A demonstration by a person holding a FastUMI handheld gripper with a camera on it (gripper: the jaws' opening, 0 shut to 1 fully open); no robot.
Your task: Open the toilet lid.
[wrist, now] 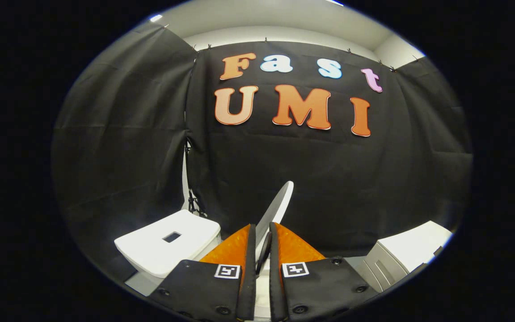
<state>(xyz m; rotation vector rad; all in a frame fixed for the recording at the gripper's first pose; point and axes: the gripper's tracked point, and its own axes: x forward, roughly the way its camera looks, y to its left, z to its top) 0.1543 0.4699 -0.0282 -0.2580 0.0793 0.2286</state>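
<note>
The white toilet lid (277, 205) stands raised on edge, rising up and away from between my fingers toward the black cloth wall. My gripper (262, 235) is shut on the lid's rim, one finger pressed on each face of the thin lid. The white toilet tank (168, 246) with a dark rectangular button recess on top sits to the left of the fingers. The bowl and seat are hidden below my fingers.
A white boxy object (407, 255) with grey panels stands to the right of the fingers. Black cloth walls (329, 179) close in the booth behind and on both sides, with a narrow gap and a stand (190, 197) at the left corner.
</note>
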